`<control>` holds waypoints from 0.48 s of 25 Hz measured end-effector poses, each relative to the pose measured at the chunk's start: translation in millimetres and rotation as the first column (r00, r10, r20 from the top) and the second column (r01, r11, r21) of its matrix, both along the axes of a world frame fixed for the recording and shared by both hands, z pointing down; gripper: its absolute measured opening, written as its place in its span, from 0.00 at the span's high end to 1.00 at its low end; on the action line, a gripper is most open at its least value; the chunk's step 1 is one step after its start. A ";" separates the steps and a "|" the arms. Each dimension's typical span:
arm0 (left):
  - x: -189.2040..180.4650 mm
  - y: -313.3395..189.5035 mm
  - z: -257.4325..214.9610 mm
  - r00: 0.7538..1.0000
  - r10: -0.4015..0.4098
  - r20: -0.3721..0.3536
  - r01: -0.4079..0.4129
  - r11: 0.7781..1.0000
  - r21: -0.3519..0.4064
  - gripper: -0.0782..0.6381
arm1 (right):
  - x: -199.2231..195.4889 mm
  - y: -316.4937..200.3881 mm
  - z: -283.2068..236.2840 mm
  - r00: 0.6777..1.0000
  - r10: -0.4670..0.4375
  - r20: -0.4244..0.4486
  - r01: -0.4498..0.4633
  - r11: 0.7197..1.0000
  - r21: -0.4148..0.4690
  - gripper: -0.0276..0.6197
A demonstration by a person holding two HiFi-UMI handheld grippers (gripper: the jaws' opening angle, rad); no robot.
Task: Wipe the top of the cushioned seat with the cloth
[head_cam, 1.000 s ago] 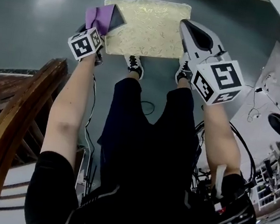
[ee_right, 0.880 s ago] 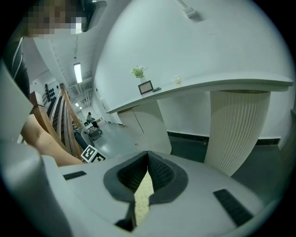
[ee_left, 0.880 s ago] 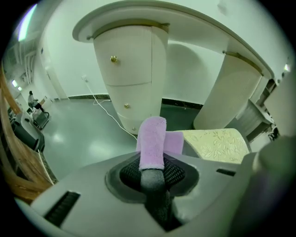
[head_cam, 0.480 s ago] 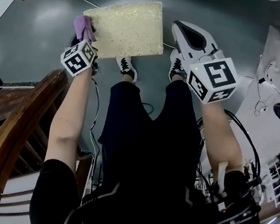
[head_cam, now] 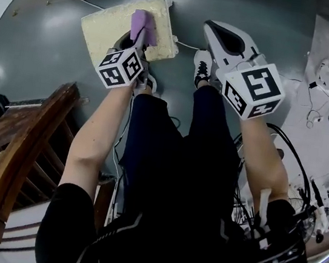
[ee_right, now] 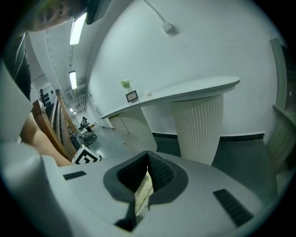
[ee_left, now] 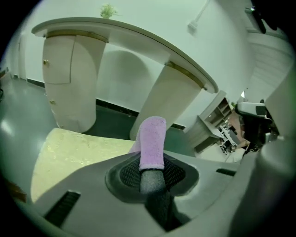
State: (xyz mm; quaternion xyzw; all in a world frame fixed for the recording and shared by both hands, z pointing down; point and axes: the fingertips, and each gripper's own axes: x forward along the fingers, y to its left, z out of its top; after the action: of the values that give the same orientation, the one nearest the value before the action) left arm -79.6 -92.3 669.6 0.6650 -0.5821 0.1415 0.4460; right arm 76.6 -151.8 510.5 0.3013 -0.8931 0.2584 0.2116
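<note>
Head view: we see the cushioned seat (head_cam: 107, 24) on the floor at 11 o'clock. The left claw (head_cam: 142, 37) holds the purple cloth (head_cam: 142, 20) over its right part, placed, we judge, to sweep the top. The right claw (head_cam: 224, 37) hangs apart at 1 o'clock. Left gripper view alone confirms the clench on the cloth. Right gripper view shows its jaws closed, with a pale sliver in the slit that we cannot identify.

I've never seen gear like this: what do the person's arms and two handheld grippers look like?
The left gripper and right gripper are pale grey shells with dark ribbed pads; each carries a white cube with black square markers. Black cables trail beside the right arm. Black short sleeves leave the forearms bare.
</note>
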 end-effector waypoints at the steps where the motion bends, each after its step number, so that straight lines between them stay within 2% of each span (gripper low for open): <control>1: 18.6 -0.8 -0.5 0.999 0.027 -0.028 -0.027 1.000 0.010 0.79 | 7.0 1.5 2.2 1.000 0.005 -0.003 -0.005 1.000 -0.007 0.95; 4: 60.2 -3.4 3.4 0.992 0.090 -0.087 -0.087 0.996 0.029 0.79 | 27.7 5.5 9.0 1.000 0.025 -0.014 -0.026 0.999 -0.029 0.95; 6: 75.3 -8.2 14.7 0.990 0.113 -0.081 -0.112 0.994 0.012 0.79 | 37.7 3.0 11.9 0.999 0.032 -0.023 -0.033 0.999 -0.028 0.95; 9: 77.7 -10.4 41.4 0.994 0.092 -0.057 -0.095 0.994 -0.056 0.79 | 43.4 1.1 16.9 0.999 0.034 -0.032 -0.035 0.999 -0.023 0.95; 12: 63.3 -8.4 70.9 0.999 0.049 0.002 -0.048 0.991 -0.122 0.79 | 46.3 6.9 25.7 0.999 0.029 -0.045 -0.031 0.999 -0.037 0.95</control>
State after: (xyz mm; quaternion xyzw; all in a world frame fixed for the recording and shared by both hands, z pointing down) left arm -16.3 -100.7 740.6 0.6503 -0.5571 0.1891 0.4807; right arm 122.9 -144.8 536.2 0.3164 -0.8786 0.2715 0.2330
